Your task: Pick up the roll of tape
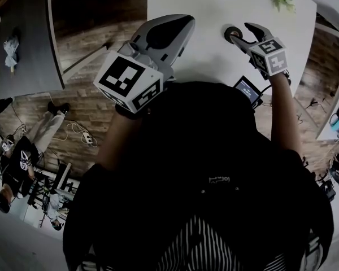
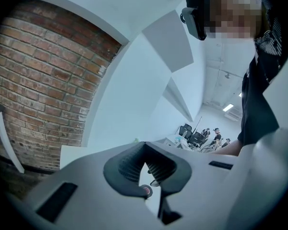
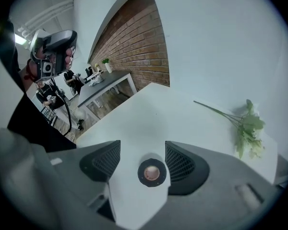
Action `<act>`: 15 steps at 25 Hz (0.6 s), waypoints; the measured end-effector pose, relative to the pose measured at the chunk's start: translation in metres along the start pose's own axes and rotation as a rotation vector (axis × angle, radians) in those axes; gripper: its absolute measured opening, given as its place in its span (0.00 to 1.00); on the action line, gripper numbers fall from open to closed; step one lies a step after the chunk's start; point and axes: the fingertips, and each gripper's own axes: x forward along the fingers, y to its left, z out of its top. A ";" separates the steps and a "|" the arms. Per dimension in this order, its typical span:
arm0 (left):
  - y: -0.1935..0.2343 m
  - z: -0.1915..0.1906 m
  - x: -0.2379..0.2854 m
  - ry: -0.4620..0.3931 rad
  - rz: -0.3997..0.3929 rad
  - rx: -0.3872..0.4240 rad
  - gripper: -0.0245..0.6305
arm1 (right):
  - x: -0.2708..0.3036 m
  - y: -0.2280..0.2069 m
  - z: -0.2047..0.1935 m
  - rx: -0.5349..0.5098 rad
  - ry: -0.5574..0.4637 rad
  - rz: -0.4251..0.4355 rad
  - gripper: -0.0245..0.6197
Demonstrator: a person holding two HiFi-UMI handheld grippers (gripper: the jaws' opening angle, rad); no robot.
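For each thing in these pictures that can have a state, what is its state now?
right gripper: open, fingers on either side of the roll of tape, not touching it.
left gripper: shut, holding nothing.
roll of tape: lying flat on the table, not gripped.
flower sprig: lying on the table.

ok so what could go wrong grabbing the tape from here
The tape lies flat on the table between the open jaws of the right gripper, nearer one pad: that pad may touch first and shove it sideways. It is low, so closing too high could slip over it, and going lower could knock the jaw tips on the table.
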 end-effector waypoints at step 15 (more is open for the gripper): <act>0.008 -0.004 -0.001 0.008 0.017 -0.009 0.04 | 0.030 -0.006 -0.029 0.019 0.080 -0.007 0.55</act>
